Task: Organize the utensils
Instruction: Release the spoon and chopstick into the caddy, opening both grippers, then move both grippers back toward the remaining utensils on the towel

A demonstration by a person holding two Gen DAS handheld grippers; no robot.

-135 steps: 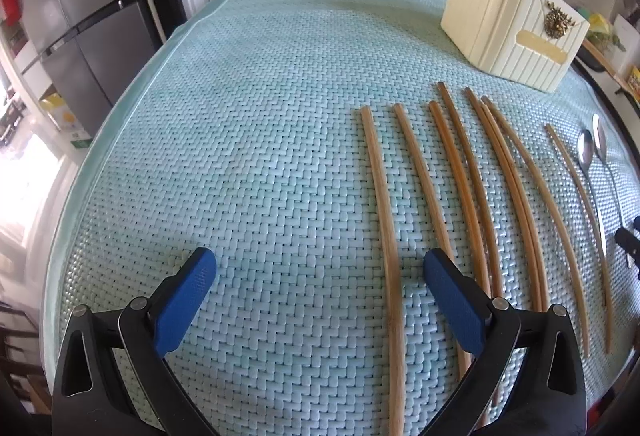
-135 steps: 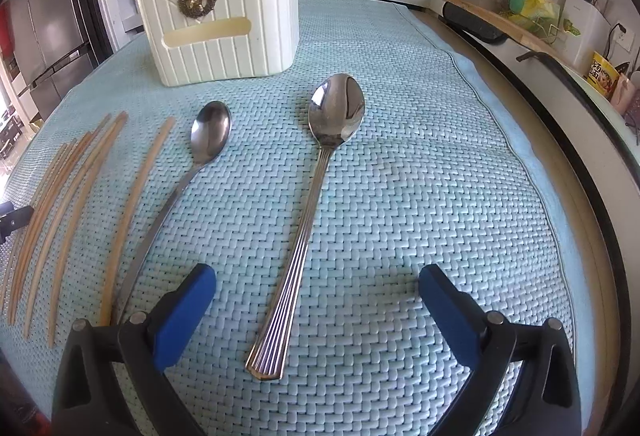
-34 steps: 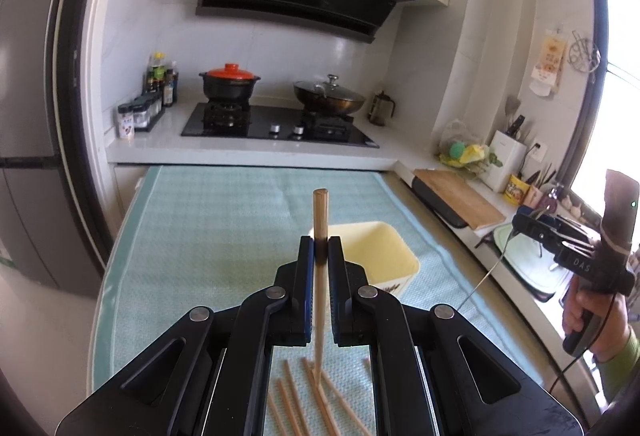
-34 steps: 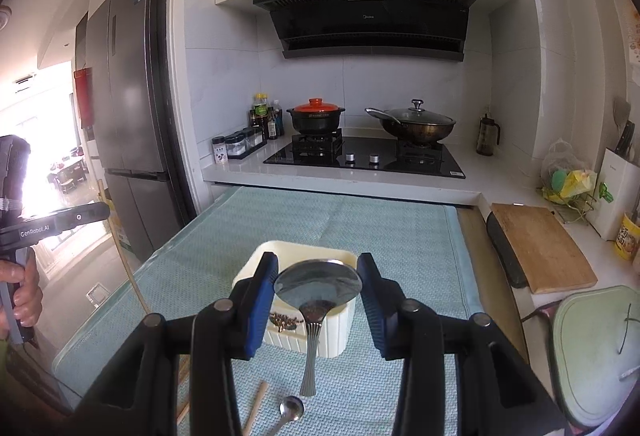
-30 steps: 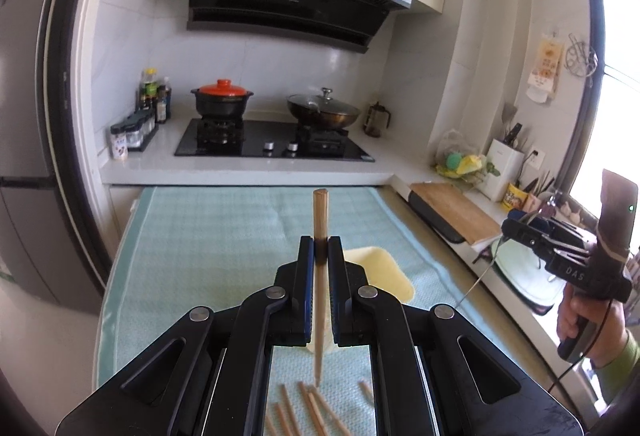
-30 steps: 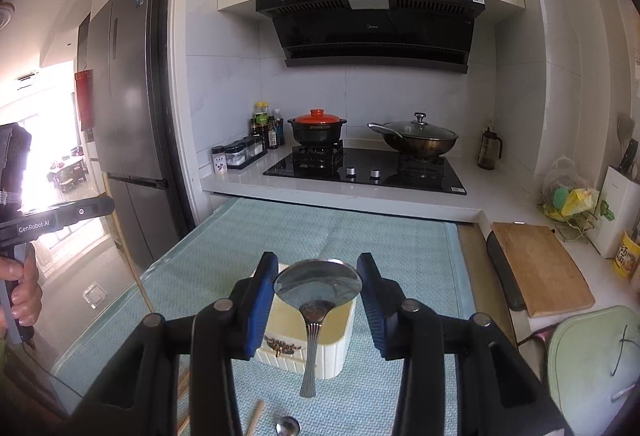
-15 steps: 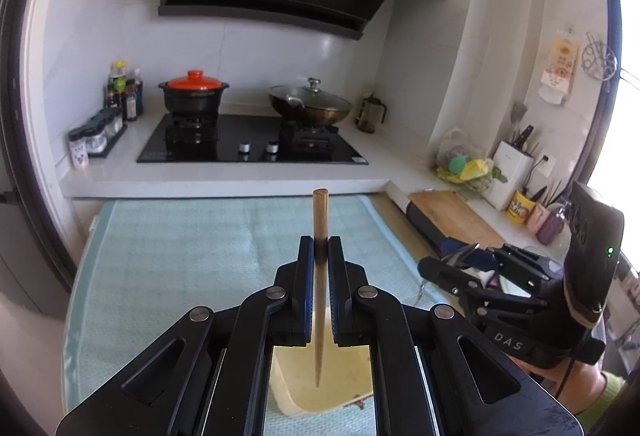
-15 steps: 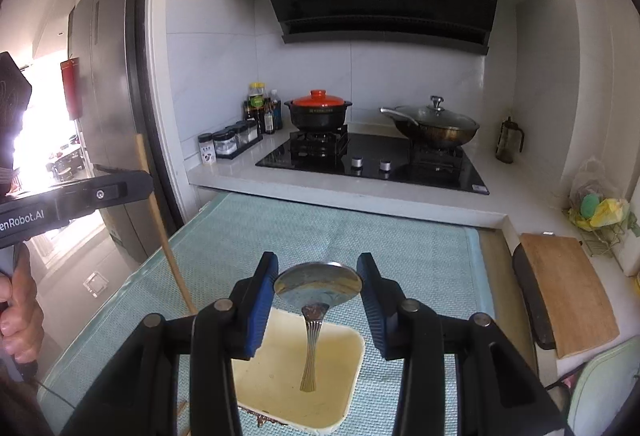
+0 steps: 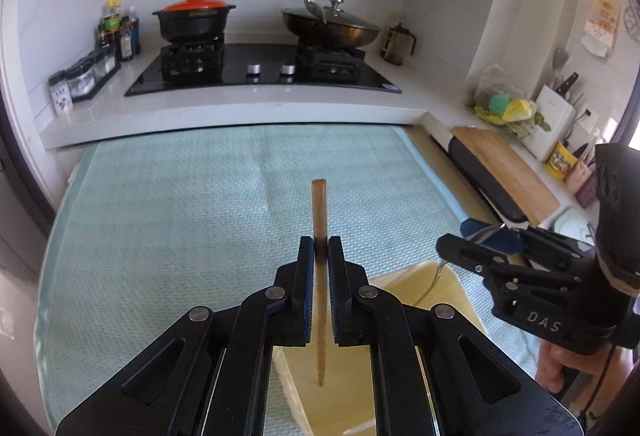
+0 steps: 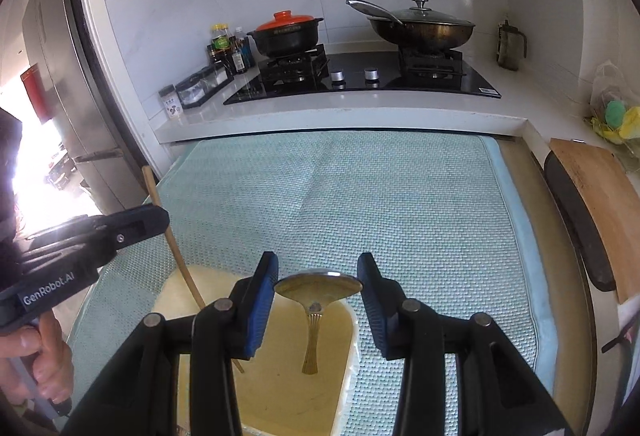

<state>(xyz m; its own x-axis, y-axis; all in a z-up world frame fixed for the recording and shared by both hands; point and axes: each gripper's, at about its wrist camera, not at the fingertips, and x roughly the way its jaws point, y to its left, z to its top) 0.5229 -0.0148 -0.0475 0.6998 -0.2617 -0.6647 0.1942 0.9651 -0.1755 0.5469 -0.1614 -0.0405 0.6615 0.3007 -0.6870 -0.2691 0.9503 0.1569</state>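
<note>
My left gripper (image 9: pixel 319 242) is shut on a wooden chopstick (image 9: pixel 319 204), held upright with its thin tip hanging over the opening of the cream utensil holder (image 9: pixel 456 300). My right gripper (image 10: pixel 318 268) is shut on the bowl of a metal spoon (image 10: pixel 319 286), whose handle hangs down into the same holder (image 10: pixel 276 388). The two grippers are side by side above it. The right gripper (image 9: pixel 476 240) shows at the right of the left wrist view. The left gripper (image 10: pixel 160 220) and its chopstick (image 10: pixel 176 248) show at the left of the right wrist view.
The holder stands on a light green woven mat (image 9: pixel 180 216). Behind the mat, a raised white counter carries a hob with a red-lidded pot (image 9: pixel 194 20) and a wok (image 9: pixel 332 26). A cutting board (image 9: pixel 504 172) lies to the right, a fridge (image 10: pixel 52 76) stands to the left.
Both grippers have moved forward and down, closer together, and now hang right over the holder. The chopsticks lying on the mat have dropped out of view. Both grips are unchanged.
</note>
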